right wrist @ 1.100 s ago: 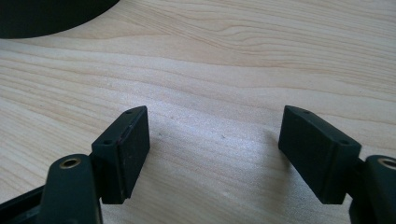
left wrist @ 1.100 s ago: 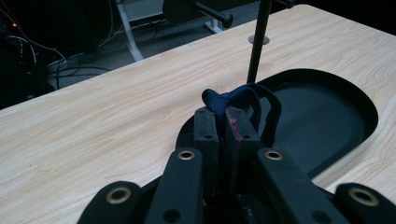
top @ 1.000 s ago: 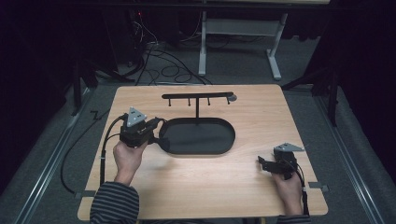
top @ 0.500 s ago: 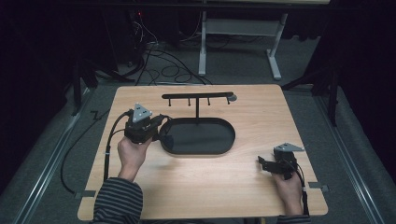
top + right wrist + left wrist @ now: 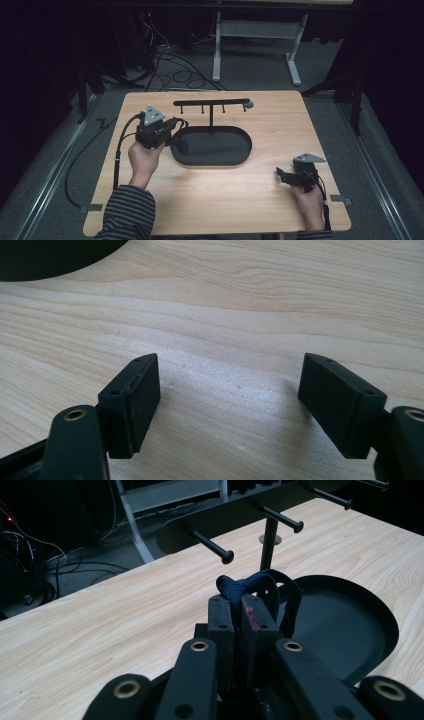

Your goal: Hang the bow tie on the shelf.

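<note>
My left gripper hovers at the left end of the black oval tray, held in a person's hand. Its jaws are shut on a dark blue elastic loop, which sticks out past the fingertips. Ahead of it rises a black rack with several horizontal pegs on a thin post. My right gripper rests low near the table's front right corner. Its jaws stand wide open over bare wood with nothing between them.
The wooden table carries the tray and the rack standing in it. Cables and a white desk frame lie on the dark floor beyond the far edge. A black cable trails from the left gripper.
My left gripper has shifted slightly away from the person and to the right, toward the rack, still holding the loop. The right gripper has stayed put.
</note>
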Tool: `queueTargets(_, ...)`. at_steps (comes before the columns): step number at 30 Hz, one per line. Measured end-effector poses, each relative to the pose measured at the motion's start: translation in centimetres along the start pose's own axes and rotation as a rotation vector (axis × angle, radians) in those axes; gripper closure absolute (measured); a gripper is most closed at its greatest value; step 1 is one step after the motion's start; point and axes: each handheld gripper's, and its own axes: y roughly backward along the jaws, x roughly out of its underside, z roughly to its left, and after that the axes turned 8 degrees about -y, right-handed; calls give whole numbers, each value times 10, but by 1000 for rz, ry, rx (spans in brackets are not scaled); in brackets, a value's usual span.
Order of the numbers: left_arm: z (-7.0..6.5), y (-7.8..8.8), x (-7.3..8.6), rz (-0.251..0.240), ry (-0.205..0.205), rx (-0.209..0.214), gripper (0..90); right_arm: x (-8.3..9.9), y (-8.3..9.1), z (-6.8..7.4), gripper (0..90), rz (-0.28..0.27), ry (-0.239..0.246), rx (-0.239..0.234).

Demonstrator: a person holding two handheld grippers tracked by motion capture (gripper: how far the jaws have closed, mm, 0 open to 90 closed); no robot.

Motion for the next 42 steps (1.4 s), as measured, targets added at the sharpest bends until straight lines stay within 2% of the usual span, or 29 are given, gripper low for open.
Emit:
queueTargets(17,3,-5,-17,-23,-8,-22,844,0,0,0,259,1,3,-2)
queueTargets(25,6,-11,-18,-13,-8,-43,844,0,0,0,260,1,4,-1)
queueTargets(36,4,-21,-18,-8,-23,-69,842,0,0,0,259,1,5,-2)
queueTargets(42,6,-25,-18,-6,-15,-83,840,0,0,0,259,1,6,-5)
